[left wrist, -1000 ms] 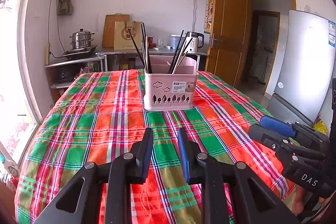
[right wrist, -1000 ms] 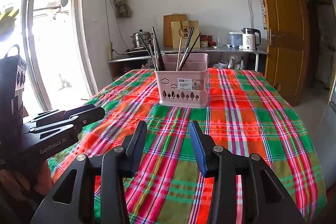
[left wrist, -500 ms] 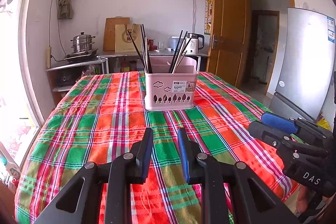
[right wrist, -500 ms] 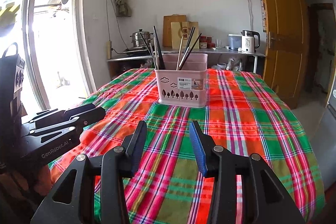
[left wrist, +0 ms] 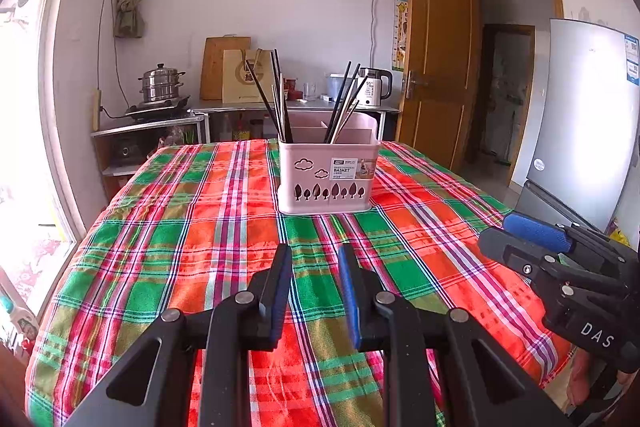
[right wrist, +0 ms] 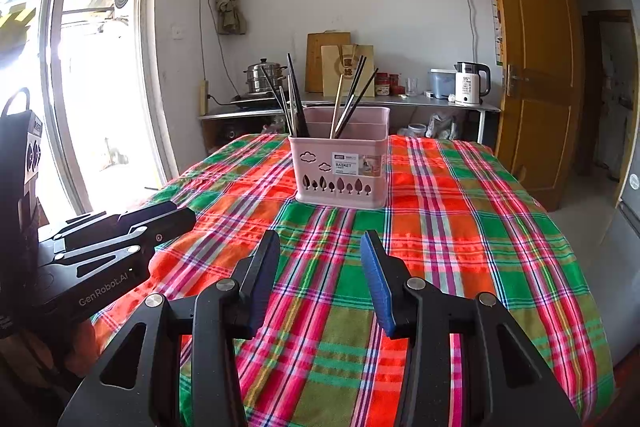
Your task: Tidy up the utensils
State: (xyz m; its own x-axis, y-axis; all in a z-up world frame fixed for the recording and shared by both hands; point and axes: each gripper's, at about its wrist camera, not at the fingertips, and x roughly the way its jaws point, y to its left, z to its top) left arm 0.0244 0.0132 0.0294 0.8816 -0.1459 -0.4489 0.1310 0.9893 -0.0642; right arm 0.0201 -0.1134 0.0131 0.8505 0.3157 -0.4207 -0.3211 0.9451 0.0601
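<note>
A pink utensil basket (left wrist: pixel 328 175) stands upright on the plaid tablecloth (left wrist: pixel 224 227), also in the right wrist view (right wrist: pixel 340 169). Several dark and pale chopsticks (left wrist: pixel 280 103) lean in its left and right compartments (right wrist: pixel 352 95). My left gripper (left wrist: pixel 314 255) is open and empty, hovering over the near table edge, well short of the basket. My right gripper (right wrist: pixel 320 243) is open and empty, also near the front edge. Each gripper shows in the other's view: the right one (left wrist: pixel 560 267) at the right, the left one (right wrist: pixel 116 243) at the left.
A counter behind the table holds a steel steamer pot (left wrist: pixel 162 85), cutting board (left wrist: pixel 218 67), paper bag (right wrist: pixel 348 69) and electric kettle (right wrist: pixel 472 83). A wooden door (left wrist: pixel 436 59) and a fridge (left wrist: pixel 584 115) are to the right. A large window (right wrist: pixel 92 75) is at the left.
Both grippers have drawn back and tilted slightly, so the basket sits a little lower in each view. Jaws stay open; nothing was grasped.
</note>
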